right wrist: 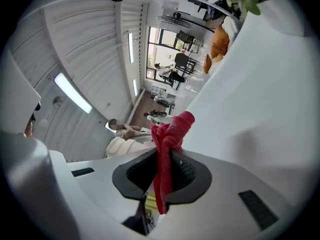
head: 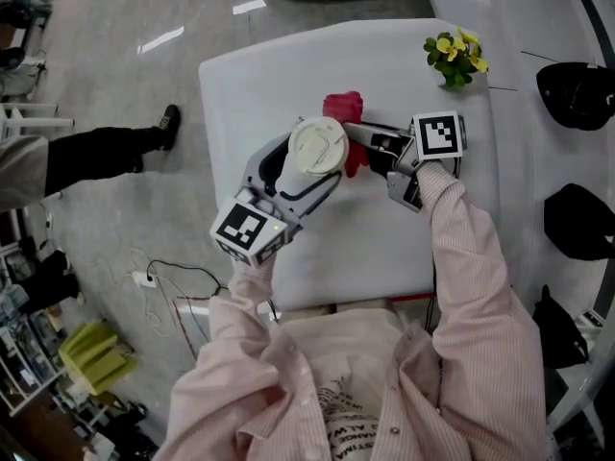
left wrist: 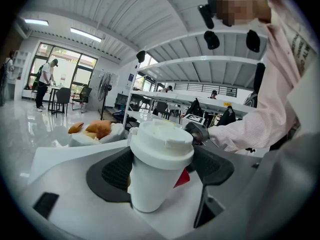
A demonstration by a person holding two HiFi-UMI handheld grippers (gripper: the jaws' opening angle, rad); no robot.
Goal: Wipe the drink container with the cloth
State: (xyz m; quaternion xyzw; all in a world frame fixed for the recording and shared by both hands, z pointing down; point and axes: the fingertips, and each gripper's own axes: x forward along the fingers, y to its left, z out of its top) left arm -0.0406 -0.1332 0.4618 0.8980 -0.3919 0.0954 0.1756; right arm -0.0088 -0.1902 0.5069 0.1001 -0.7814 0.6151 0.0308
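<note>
Pale floor and white racks ran all round the hall, and the person stood at the near edge of a white tabletop [head: 384, 248] with a small bunch of yellow flowers [head: 455, 56] at its far right corner.

As for the job, the getting-ready looked done. The left gripper [head: 309, 166] had the white lidded cup [head: 318, 147] over the middle of the tabletop, somewhat toward the far edge. Its dark pads were closed against the cup's sides just under the lid, and the cup sat roughly upright between them. The right gripper [head: 363, 142] had its jaws pinched tight on the red cloth [head: 343, 107], a bunched end sticking out past the tips and a tail hanging back through them. The cloth sat just beside the cup, at its far right side. I couldn't tell if it actually touched. I saw no sign on the cup of how much had been wiped, so to my eye nearly all the rubbing was left to do.

Both arms were bent in front of the chest in pink striped sleeves. The left came up from the near left, and the right reached in from the right, its jaws pointing left at the cup.
</note>
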